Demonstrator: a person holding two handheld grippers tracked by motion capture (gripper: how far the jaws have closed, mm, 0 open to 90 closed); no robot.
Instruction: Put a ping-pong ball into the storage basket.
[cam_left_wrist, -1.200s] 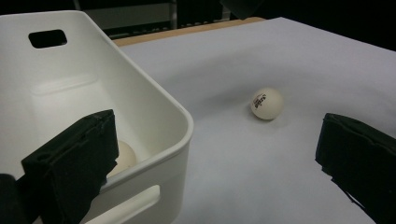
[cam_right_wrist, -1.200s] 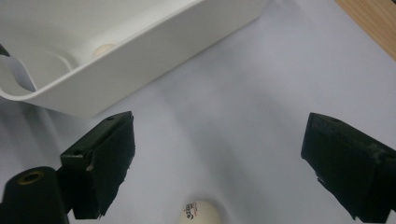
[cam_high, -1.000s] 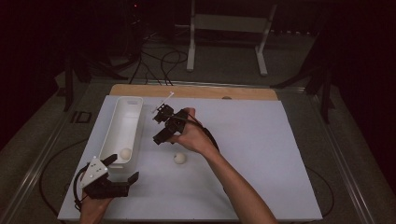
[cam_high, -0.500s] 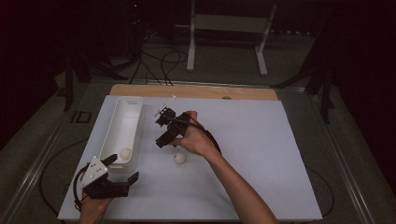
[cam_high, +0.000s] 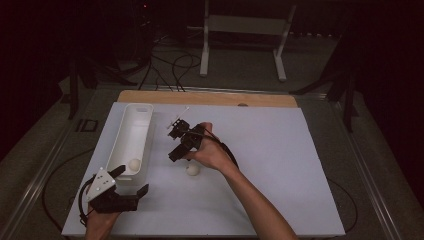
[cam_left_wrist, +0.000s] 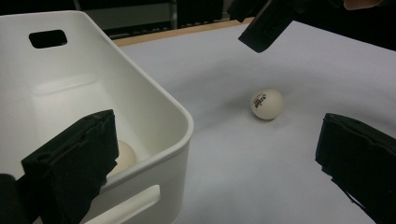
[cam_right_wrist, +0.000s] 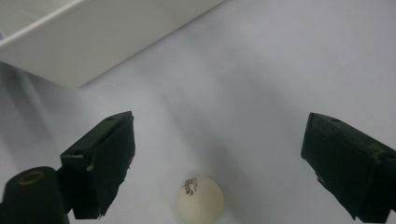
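Hovering right gripper, jaws spread and empty; ball sits just below, probably slightly toward the person.

The bin looks like smooth white plastic with a soft sheen along its rounded rim. The ball at three o'clock of it is matt white, probably celluloid or plastic, with small printed lettering. The table has a smooth, matt, pale sheet over it, and bare light wood shows along its twelve o'clock edge. The left gripper and right gripper have dull black jaws with rough, slightly ragged pad faces.
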